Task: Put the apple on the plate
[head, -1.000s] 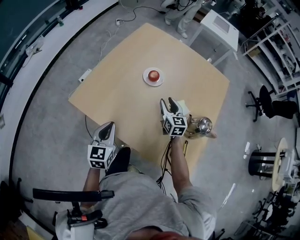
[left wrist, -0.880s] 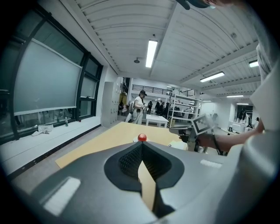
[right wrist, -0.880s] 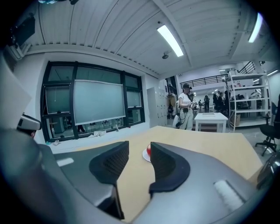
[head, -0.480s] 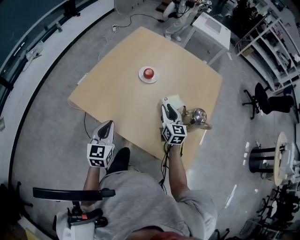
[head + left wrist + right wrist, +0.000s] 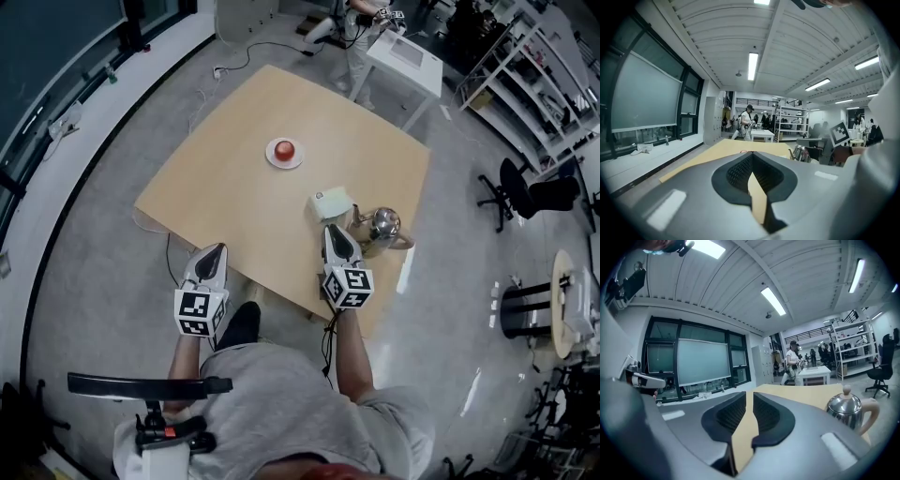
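A red apple (image 5: 284, 148) sits on a small white plate (image 5: 273, 160) in the far half of the wooden table (image 5: 225, 187). Both grippers are well back from it, near the person's side. My left gripper (image 5: 218, 247) hangs just off the table's near edge, its jaws shut and empty (image 5: 752, 152). At the near edge, behind a pale box (image 5: 332, 203), my right gripper (image 5: 333, 228) has its jaws closing. Only a narrow slit remains between them, with nothing in it (image 5: 749, 393).
A steel kettle (image 5: 382, 225) stands on a board to the right of the right gripper and shows close by in the right gripper view (image 5: 846, 411). A white side table (image 5: 403, 58) and a person stand beyond the far corner. A black office chair (image 5: 530, 195) is on the right.
Both grippers drew back from the apple toward the near edge, the right one farther. The right jaws narrowed from clearly apart to a slit. The apple stayed on the plate.
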Action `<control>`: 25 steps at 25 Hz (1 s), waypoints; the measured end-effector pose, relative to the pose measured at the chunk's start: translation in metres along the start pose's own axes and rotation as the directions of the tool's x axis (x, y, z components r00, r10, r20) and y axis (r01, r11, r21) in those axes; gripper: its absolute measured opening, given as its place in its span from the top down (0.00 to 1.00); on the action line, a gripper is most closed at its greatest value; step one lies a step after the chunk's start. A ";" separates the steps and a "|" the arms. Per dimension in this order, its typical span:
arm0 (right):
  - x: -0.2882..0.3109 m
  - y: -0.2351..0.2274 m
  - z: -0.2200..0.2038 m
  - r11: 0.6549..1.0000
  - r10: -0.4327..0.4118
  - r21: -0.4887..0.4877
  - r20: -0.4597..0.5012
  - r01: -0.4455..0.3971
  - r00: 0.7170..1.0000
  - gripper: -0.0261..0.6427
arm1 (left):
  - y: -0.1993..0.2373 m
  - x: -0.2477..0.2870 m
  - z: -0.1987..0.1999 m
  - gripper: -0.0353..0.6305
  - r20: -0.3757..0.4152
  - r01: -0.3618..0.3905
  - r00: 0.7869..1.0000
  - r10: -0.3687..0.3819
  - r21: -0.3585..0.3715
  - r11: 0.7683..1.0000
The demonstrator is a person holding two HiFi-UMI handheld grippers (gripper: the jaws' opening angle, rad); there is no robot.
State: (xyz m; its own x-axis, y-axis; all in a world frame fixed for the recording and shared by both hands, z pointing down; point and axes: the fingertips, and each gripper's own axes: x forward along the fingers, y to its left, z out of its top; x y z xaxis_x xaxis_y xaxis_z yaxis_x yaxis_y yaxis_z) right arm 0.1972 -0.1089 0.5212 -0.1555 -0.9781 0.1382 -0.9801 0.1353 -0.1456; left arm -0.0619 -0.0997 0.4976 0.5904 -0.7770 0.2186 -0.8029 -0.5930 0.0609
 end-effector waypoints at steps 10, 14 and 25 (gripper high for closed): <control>-0.060 -0.001 -0.007 0.998 -0.052 0.049 0.026 0.050 0.998 0.95 | -0.022 -0.015 0.004 0.92 0.019 0.027 0.999 -0.027 0.025 0.999; -0.080 0.005 -0.013 0.997 -0.056 0.063 0.030 0.054 0.998 0.95 | -0.027 -0.025 0.004 0.92 0.027 0.033 0.999 -0.034 0.033 0.999; -0.110 0.026 -0.035 0.998 -0.033 0.053 -0.004 0.033 0.999 0.95 | -0.031 -0.033 -0.001 0.92 0.022 0.042 0.999 -0.043 0.047 0.998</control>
State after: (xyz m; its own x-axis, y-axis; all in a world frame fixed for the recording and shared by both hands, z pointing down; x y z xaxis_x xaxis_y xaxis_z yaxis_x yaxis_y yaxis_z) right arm 0.1847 0.0073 0.5365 -0.1240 -0.9814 0.1466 -0.9767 0.0947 -0.1924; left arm -0.0567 -0.0555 0.4893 0.6261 -0.7550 0.1946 -0.7726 -0.6345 0.0239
